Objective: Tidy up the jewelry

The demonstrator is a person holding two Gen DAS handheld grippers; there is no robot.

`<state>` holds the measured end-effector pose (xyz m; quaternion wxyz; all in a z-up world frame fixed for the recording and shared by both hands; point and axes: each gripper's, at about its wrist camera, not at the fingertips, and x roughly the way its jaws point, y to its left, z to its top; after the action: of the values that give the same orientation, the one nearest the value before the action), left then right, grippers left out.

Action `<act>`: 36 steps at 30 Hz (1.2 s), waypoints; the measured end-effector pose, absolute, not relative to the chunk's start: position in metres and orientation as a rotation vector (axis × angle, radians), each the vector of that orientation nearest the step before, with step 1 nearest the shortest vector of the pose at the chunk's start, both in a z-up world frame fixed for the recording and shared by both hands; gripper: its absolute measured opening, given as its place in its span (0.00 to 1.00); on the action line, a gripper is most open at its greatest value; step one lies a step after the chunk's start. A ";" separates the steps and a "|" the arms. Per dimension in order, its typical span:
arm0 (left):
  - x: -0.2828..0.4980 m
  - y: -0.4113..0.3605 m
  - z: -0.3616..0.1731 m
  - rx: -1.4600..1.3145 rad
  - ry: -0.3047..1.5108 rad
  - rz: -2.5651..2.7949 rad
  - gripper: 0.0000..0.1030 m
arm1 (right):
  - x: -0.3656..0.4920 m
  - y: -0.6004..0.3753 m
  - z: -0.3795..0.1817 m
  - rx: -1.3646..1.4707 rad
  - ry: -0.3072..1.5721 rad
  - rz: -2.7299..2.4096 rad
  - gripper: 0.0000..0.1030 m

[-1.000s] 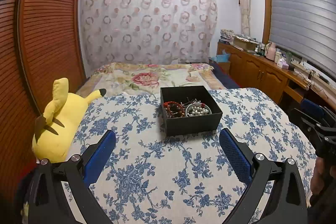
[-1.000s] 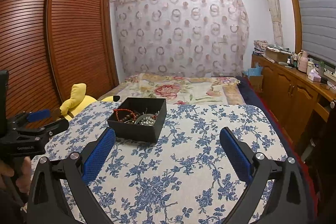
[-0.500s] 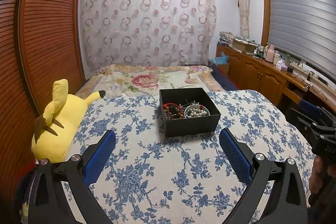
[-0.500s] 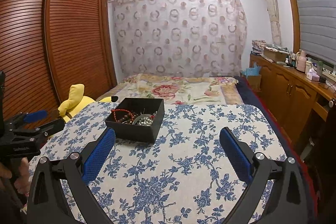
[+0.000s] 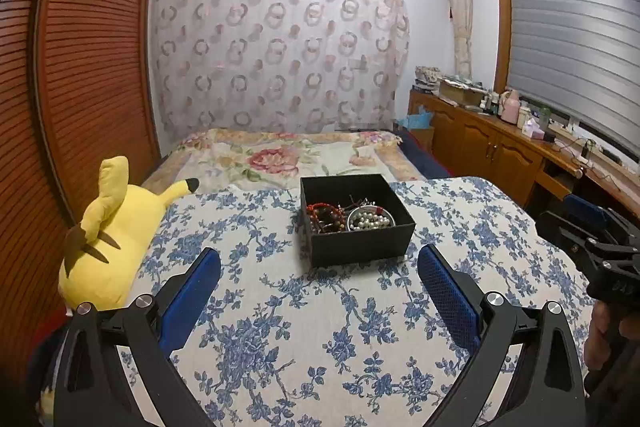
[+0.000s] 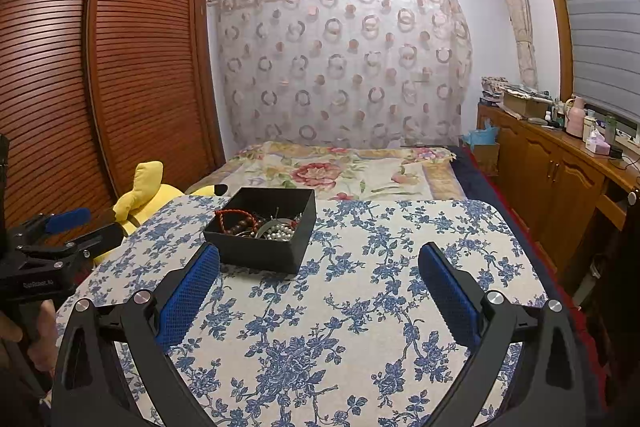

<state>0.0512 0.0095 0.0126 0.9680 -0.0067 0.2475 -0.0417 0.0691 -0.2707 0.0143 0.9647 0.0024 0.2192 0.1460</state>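
Note:
A black open box stands on the blue-flowered tablecloth. Inside lie a red and brown bead bracelet and a metal ring of pearl beads. My left gripper is open and empty, just short of the box's near wall. In the right wrist view the box sits ahead to the left, with the bracelet and pearls in it. My right gripper is open and empty, its left finger close to the box's near corner.
A yellow plush toy lies at the table's left edge. A bed with a flowered cover lies beyond the table. A slatted wooden wardrobe stands left; a wooden sideboard with bottles runs along the right.
Both grippers have edged forward a little toward the box, which now looks slightly larger and nearer. Both stay open.

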 end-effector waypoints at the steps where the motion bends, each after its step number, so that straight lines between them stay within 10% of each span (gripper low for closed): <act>1: 0.051 0.010 0.013 -0.013 0.499 -0.086 0.92 | 0.069 -0.271 0.014 0.005 0.444 0.295 0.97; 36: 0.049 0.008 0.014 -0.010 0.490 -0.086 0.92 | 0.067 -0.263 0.016 0.006 0.447 0.300 0.97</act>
<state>0.0487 0.0078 0.0141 0.9692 -0.0049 0.2425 -0.0424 0.0667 -0.2629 0.0158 0.9640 0.0029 0.2209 0.1483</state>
